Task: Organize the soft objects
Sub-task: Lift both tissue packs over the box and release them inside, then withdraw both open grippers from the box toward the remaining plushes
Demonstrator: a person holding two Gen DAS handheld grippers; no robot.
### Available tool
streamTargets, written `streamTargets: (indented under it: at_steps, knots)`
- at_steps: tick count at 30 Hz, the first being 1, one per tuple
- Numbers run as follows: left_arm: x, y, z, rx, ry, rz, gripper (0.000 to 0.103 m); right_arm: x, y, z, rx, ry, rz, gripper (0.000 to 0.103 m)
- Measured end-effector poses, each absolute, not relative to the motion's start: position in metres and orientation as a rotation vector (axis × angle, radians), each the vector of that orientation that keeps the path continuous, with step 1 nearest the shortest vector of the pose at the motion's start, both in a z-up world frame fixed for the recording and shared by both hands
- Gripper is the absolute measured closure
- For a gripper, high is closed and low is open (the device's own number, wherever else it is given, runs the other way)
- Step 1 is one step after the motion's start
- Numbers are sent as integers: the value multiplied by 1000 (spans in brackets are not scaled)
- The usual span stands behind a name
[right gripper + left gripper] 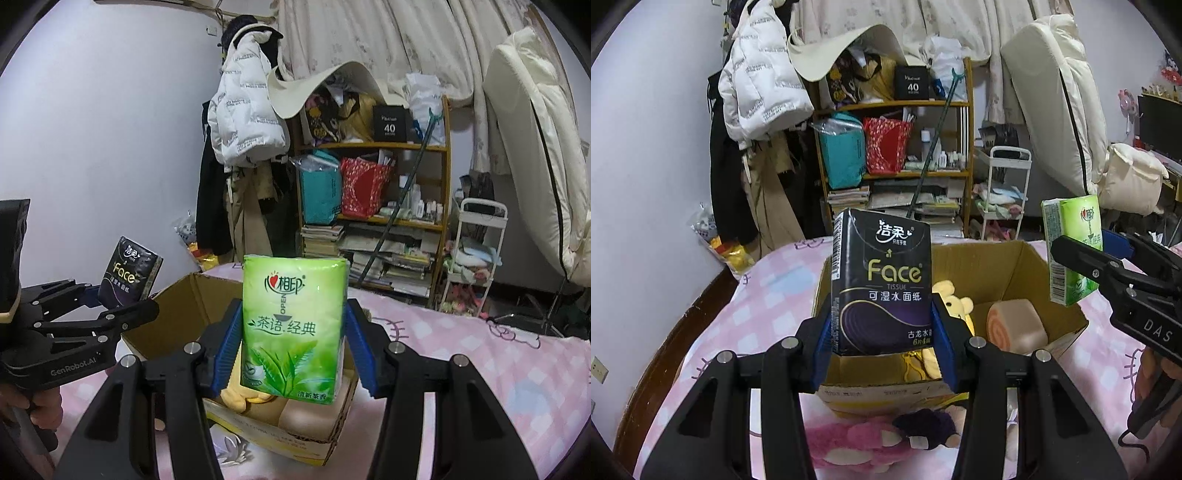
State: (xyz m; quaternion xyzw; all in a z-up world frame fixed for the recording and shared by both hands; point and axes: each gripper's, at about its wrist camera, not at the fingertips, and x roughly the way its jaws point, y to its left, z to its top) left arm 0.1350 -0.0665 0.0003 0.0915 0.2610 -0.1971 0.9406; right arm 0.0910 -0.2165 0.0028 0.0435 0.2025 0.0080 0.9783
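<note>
My left gripper [882,343] is shut on a black "Face" tissue pack [881,280], held upright above the near edge of an open cardboard box [1027,258]. My right gripper [293,347] is shut on a green tissue pack [293,328], held upright over the same box [192,299]. In the box lie a yellow plush toy [955,302] and a swirl-roll cushion [1015,325]. The green pack [1071,247] and the right gripper show at the right of the left wrist view. The black pack [129,273] and the left gripper show at the left of the right wrist view.
The box sits on a bed with a pink checked sheet [764,306]. A pink plush [857,443] and a dark purple plush [929,424] lie in front of the box. A cluttered wooden shelf [897,147], a coat rack [757,92] and a white cart [1004,192] stand behind.
</note>
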Motion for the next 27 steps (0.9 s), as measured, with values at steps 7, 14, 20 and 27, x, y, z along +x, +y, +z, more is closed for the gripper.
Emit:
streamTargets:
  at_steps: [7, 14, 20, 27]
  knots:
    - [139, -64, -5, 202, 559, -371, 56, 94, -216, -2, 81, 440, 20, 45]
    - [134, -59, -3, 203, 572, -352, 46, 99, -216, -4, 90, 470, 28, 32]
    - [132, -44, 1, 176, 604, -336, 31, 98, -215, -2, 91, 476, 26, 22]
    - [123, -23, 7, 138, 620, -315, 18, 84, -211, 2, 97, 482, 17, 12]
